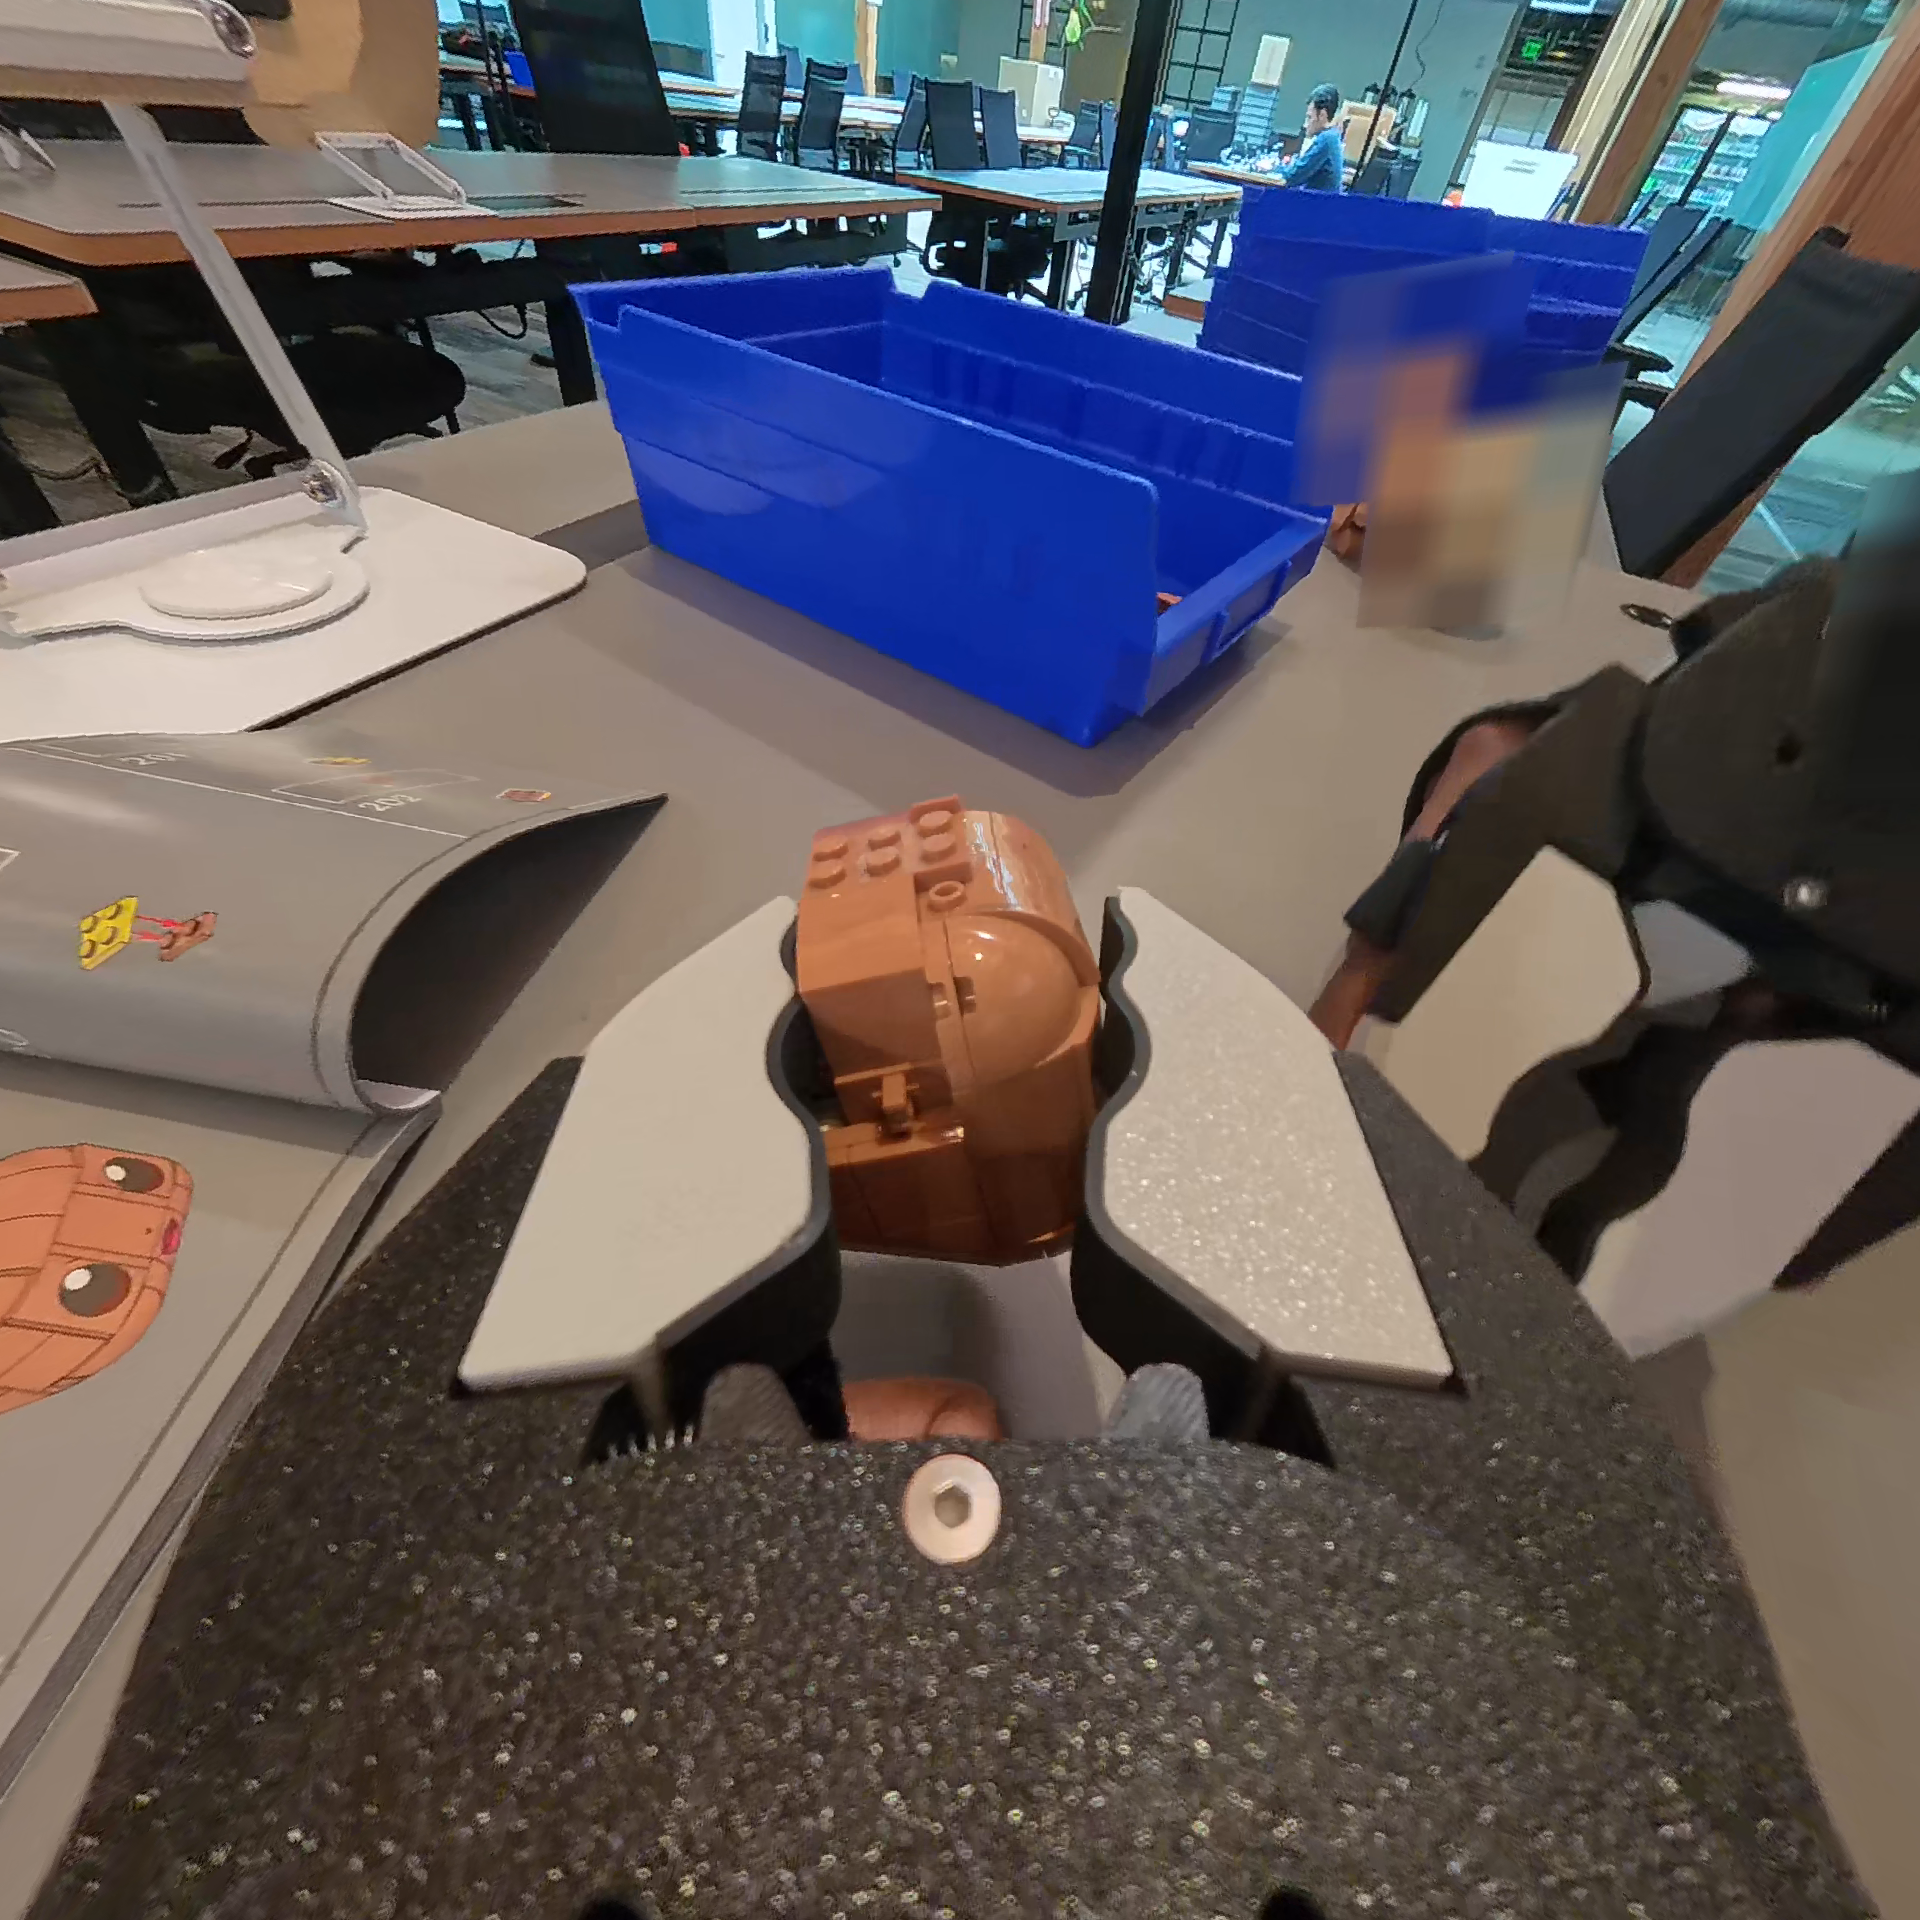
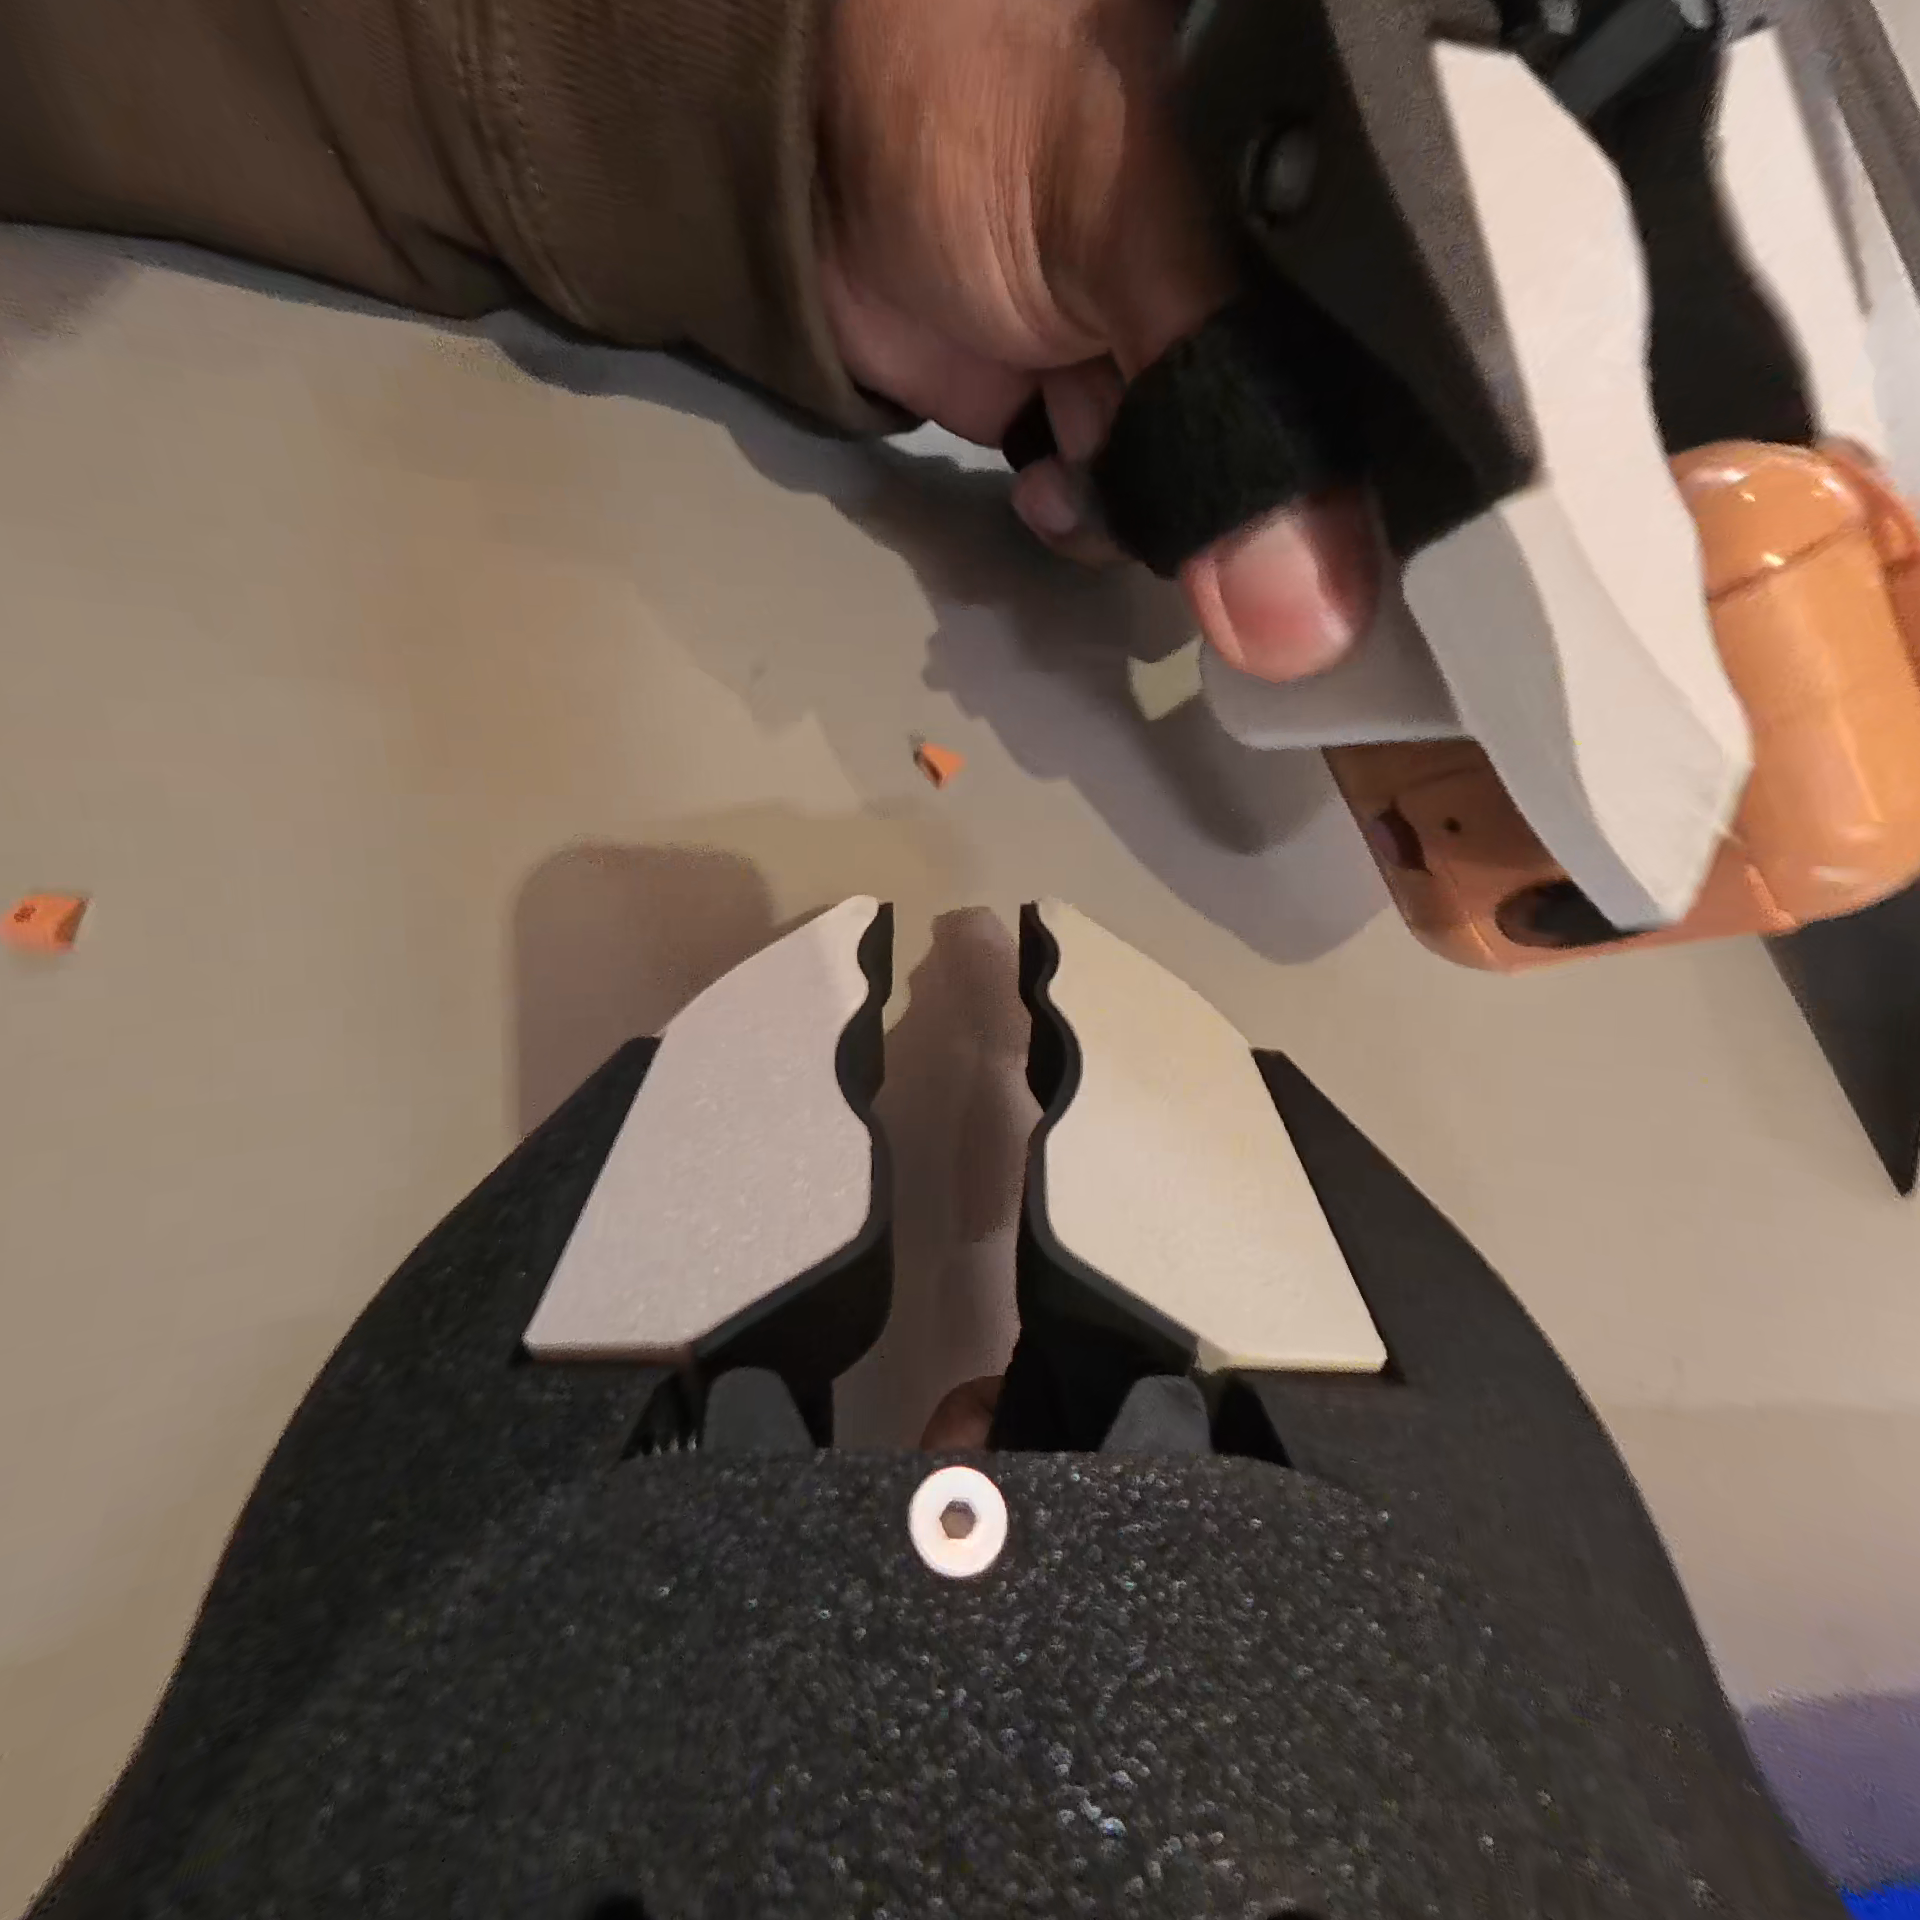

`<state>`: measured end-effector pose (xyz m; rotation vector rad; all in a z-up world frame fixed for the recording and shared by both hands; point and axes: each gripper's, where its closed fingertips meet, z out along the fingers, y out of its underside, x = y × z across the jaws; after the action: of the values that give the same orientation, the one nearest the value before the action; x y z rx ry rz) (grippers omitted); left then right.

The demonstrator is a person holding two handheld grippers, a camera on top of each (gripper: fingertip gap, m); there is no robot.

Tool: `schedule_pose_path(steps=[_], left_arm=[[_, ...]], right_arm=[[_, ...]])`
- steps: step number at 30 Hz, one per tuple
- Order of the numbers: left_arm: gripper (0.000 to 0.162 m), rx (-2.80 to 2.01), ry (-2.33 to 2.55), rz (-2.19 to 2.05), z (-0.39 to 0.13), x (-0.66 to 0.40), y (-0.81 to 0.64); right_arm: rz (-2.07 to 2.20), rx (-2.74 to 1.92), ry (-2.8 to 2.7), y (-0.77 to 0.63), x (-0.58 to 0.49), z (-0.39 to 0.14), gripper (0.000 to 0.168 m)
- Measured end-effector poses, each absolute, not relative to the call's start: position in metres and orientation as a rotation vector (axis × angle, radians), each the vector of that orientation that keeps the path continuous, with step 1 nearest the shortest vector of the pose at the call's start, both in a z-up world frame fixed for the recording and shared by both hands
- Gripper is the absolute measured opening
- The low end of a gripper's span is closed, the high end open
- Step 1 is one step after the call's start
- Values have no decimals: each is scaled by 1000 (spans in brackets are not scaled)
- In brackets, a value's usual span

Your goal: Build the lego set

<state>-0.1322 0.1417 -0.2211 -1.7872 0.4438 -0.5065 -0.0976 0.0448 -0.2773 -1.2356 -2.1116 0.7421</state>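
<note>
My left gripper (image 1: 951,914) is shut on a brown lego build (image 1: 951,1049) with a rounded side and studs on top, and holds it above the grey table (image 1: 727,707). In the right wrist view the build (image 2: 1808,727) shows at the upper right, clamped by a left finger (image 2: 1558,520), with a hand (image 2: 1039,260) behind it. My right gripper (image 2: 956,920) hangs over the table with its jaws a narrow gap apart and nothing between them. It shows blurred at the right of the left wrist view (image 1: 1621,852). Two small orange pieces (image 2: 940,764) (image 2: 44,922) lie on the table ahead of it.
A blue bin (image 1: 894,499) stands beyond the build, with more blue bins (image 1: 1403,260) stacked behind. An open instruction booklet (image 1: 260,914) lies at the left, with a white stand base (image 1: 260,592) behind it. A black chair (image 1: 1766,395) is at the far right.
</note>
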Motion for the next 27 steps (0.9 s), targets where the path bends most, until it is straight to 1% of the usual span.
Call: schedule_pose_path(steps=[9, 17, 21, 27], left_arm=[[52, -1782, 413, -488, -216, -139, 142], [52, -1780, 412, -486, -215, -140, 142], [52, -1780, 410, -484, -215, -140, 142], [52, -1781, 402, -477, -215, -143, 143]], right_arm=[[796, -1211, -2162, 21, -125, -286, 22], [775, -1237, -2235, 17, -121, -297, 20], [779, -1219, -2245, 16, -115, -293, 20], [817, -1213, -2155, 20, -135, -279, 23]])
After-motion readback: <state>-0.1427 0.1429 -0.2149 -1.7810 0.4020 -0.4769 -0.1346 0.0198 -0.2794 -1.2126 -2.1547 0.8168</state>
